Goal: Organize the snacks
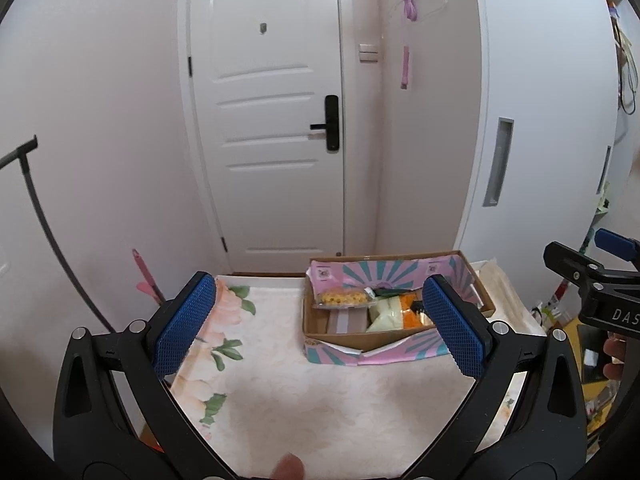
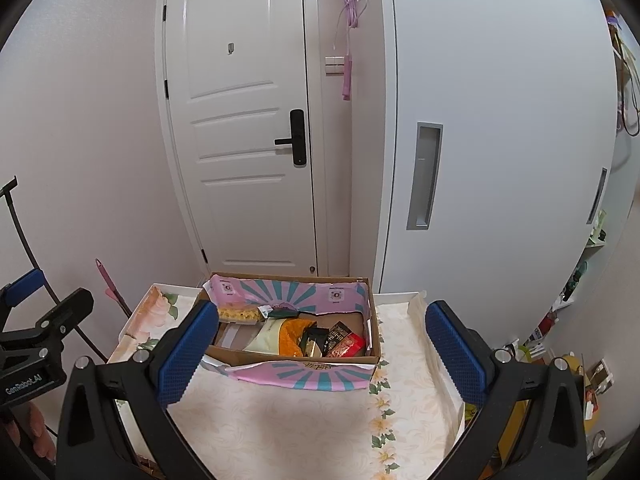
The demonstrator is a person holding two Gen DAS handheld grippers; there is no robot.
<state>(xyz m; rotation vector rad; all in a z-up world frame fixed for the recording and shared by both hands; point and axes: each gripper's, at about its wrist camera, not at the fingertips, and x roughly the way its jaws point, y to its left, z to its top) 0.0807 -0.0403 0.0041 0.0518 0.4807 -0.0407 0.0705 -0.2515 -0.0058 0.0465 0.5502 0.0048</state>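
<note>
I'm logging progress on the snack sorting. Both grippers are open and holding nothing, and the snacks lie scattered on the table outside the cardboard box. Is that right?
Not quite. The snacks are inside the cardboard box, not scattered on the table; the right wrist view shows this best. The rest holds: the left gripper and right gripper are both open and holding nothing.

Soft, even indoor light — sharp centres, edges bowed (fisheye), corners black.
</note>
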